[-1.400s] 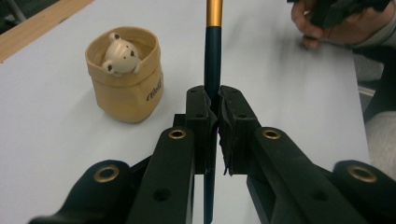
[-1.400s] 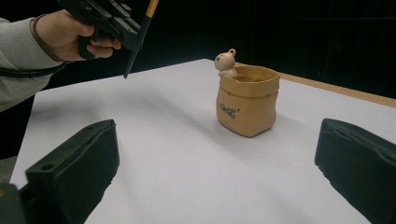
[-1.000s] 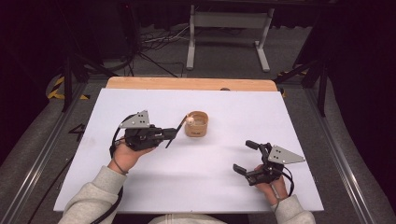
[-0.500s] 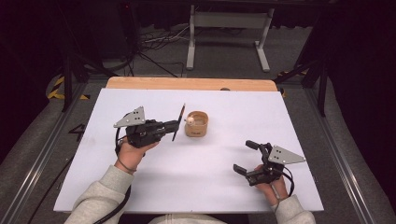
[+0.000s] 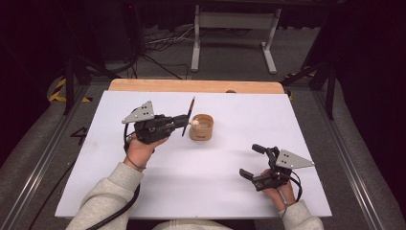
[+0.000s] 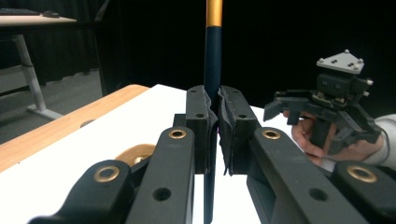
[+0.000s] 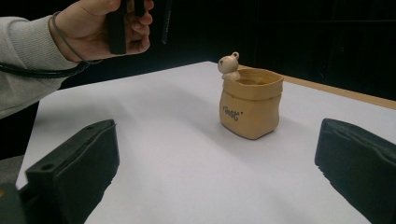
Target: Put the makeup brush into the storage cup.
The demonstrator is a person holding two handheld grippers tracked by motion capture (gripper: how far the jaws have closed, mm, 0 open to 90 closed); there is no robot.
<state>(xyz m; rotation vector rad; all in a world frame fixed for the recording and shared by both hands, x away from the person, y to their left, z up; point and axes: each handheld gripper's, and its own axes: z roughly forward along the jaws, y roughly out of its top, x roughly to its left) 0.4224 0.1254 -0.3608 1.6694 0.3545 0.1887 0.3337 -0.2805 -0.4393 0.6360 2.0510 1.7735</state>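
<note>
1. The left gripper point(image 5: 179, 122) is clamped tight on a dark pen-like stick point(image 5: 187, 116) with a gold band; in the left gripper view the stick point(image 6: 212, 70) is seen squeezed between the two black pads point(image 6: 200, 126), running straight up and down through them.
2. The left gripper is held up off the table point(image 5: 191, 191) by the left hand point(image 5: 142, 148), left of centre, with the stick tilted slightly, its top leaning away from the person.
3. Just beside the stick's lower end, a small tan sack-shaped pot point(image 5: 201, 127) is parked on the white table top. A tiny figurine point(image 7: 229, 64) is perched on its rim, and some lettering can be made out on its front, too small to read.
4. The right gripper point(image 5: 253, 161) is kept low near the table's near right corner, jaws spread wide with nothing between them. In the right gripper view the pot point(image 7: 251, 103) is seen ahead, well apart from both jaws.
5. A wooden strip point(image 5: 191, 86) is visible along the table's far edge.
</note>
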